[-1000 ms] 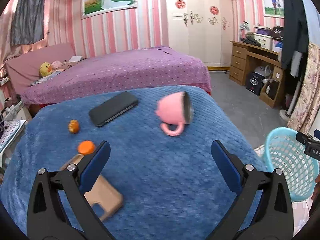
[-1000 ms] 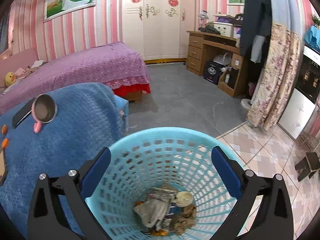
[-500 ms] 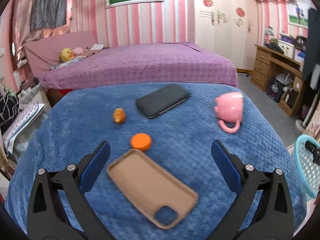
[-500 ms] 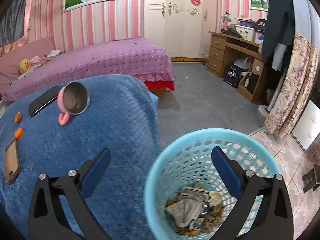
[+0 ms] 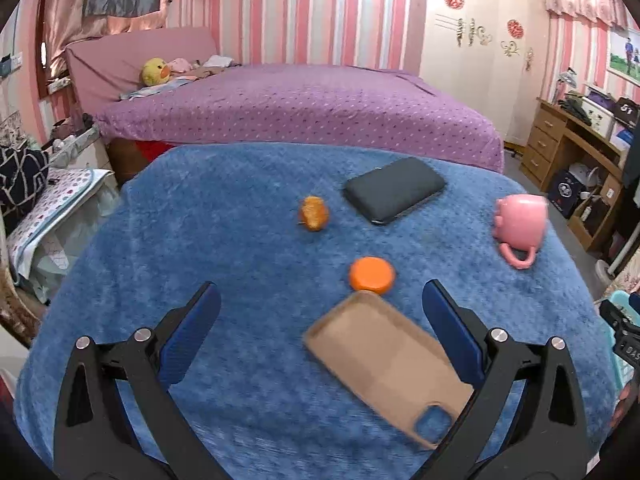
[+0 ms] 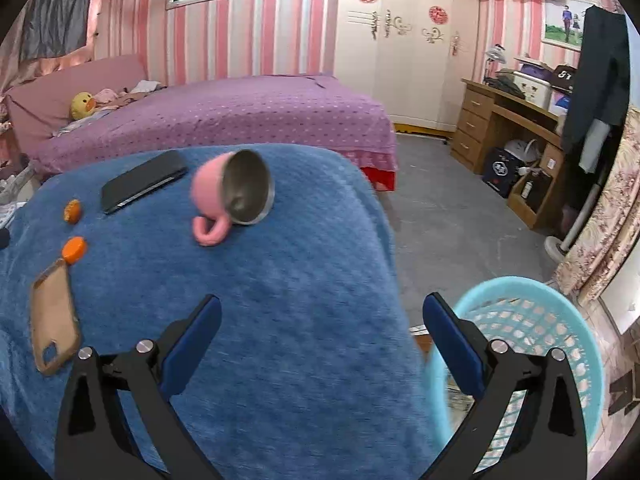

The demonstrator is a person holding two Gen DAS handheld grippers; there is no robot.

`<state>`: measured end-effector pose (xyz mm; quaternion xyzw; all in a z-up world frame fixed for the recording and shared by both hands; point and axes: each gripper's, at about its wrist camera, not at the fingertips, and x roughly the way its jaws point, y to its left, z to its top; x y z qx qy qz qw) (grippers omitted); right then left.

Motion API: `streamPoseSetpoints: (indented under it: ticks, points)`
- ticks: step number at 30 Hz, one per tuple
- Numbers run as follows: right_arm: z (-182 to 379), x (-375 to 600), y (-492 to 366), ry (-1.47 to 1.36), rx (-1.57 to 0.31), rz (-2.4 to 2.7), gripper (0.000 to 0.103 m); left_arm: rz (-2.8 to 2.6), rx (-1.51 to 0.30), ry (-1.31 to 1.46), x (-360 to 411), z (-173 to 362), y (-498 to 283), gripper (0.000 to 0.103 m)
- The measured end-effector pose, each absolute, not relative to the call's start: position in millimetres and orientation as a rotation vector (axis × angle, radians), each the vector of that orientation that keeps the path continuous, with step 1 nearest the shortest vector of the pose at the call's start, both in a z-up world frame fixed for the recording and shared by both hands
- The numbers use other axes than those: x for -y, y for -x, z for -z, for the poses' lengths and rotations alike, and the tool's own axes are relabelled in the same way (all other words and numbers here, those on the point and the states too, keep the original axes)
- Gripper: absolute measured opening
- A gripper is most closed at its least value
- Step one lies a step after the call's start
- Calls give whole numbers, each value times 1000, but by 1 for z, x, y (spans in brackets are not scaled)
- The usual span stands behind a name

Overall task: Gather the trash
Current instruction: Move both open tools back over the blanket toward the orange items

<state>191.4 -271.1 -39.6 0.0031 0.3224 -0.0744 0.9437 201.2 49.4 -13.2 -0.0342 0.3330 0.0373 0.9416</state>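
Observation:
An orange bottle cap [image 5: 372, 275] and a crumpled orange scrap [image 5: 314, 213] lie on the blue cloth-covered table [image 5: 208, 240]. Both show in the right wrist view too, the cap [image 6: 74, 249] and the scrap [image 6: 72, 211] at far left. My left gripper [image 5: 320, 332] is open and empty, hovering over the table just short of the cap. My right gripper [image 6: 320, 336] is open and empty above the table's right edge. The light blue trash basket [image 6: 560, 320] stands on the floor at lower right, its contents mostly hidden.
A tan phone case [image 5: 392, 364] lies under the left gripper's right finger. A black phone [image 5: 394, 190] and a tipped pink mug [image 5: 520, 224] lie farther back. A purple bed [image 5: 300, 112] stands behind the table, a wooden desk [image 6: 516, 128] at the right.
My left gripper swung left, bringing the cap and phone case toward the centre. My right gripper moved left from over the basket to over the table's right side.

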Motion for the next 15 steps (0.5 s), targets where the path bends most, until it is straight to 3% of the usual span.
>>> streamPoseSetpoints:
  ticks: [15]
  points:
    - [33, 150, -232, 30, -648, -30, 98, -259, -758, 191, -159, 34, -230, 98]
